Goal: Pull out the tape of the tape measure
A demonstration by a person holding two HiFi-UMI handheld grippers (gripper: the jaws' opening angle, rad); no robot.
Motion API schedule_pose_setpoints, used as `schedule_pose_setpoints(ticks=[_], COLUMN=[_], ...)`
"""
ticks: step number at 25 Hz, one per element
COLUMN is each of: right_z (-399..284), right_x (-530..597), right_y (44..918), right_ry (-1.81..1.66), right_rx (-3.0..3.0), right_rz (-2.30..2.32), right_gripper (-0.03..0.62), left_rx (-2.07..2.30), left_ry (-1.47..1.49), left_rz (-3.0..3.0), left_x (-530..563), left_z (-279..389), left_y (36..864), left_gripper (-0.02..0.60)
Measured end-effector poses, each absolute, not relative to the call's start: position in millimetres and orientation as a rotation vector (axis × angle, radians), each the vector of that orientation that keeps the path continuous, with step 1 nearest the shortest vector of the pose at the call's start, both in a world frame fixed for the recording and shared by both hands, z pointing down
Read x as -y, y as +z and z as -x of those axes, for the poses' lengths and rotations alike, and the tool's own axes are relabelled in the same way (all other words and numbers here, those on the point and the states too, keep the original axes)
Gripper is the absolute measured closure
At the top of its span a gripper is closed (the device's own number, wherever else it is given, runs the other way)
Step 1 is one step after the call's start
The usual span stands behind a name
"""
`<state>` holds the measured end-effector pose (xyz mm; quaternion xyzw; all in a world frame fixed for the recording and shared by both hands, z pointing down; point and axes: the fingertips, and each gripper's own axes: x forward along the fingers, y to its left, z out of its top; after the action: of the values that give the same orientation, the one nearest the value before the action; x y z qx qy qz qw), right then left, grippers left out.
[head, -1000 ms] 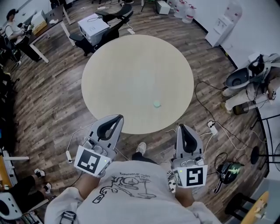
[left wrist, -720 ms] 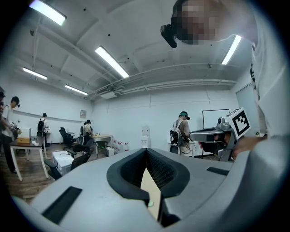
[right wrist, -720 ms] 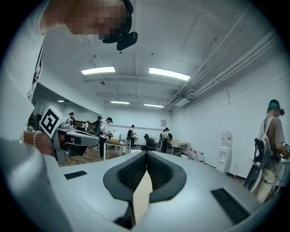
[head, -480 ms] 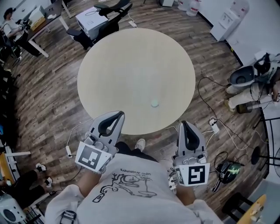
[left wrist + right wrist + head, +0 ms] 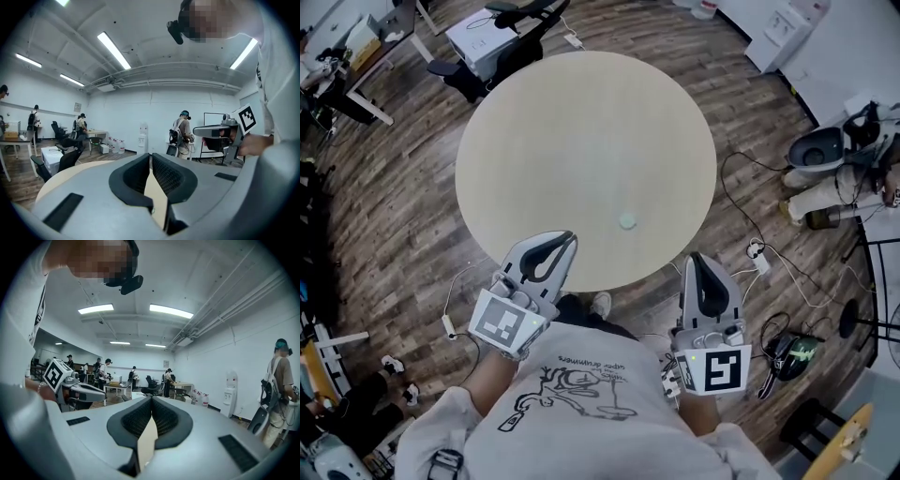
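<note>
Tape measure (image 5: 626, 221): one only, a small, round, pale green case lying alone on the single round beige table (image 5: 581, 131), toward the near right part of the top and apart from its edge, with no tape showing outside the case. Two grippers are held low at the table's near side, neither touching the case. The left gripper (image 5: 569, 238) reaches over the near rim, its tip short of the case and to its left; its own view shows the ribbed pads pressed together with nothing between them. The right gripper (image 5: 697, 257) hangs just off the rim, over the wooden floor (image 5: 394, 206), and its jaws likewise meet at the tip and hold nothing. Each carries one marker cube, two in all: the left one (image 5: 505, 322) and the right one (image 5: 713, 371). Beyond the far edge of the table stands one white carton (image 5: 483, 39); what it contains cannot be seen. Loose cables (image 5: 787, 272) trail across the floor on the right.
</note>
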<state>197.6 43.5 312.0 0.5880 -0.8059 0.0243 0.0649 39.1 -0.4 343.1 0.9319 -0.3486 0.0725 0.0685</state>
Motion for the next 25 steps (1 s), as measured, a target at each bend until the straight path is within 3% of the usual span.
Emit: schedule_pose_setpoints(ticks=[10,25], right_z=[-182,-170], right_x=[-3,15], right_y=[308,311], right_ry=[0.048,0.066], right_rx=[2.368,2.236], right_rz=[-1.832,-1.929], right_gripper=[0.585,0.585], left_rx=[0.683,0.052], left_ry=[0.41,0.996], left_rz=[-2.952,-3.024], left_x=[54,70], left_z=[-63,-122], left_y=[460,667], left_gripper=[0.473,0.359])
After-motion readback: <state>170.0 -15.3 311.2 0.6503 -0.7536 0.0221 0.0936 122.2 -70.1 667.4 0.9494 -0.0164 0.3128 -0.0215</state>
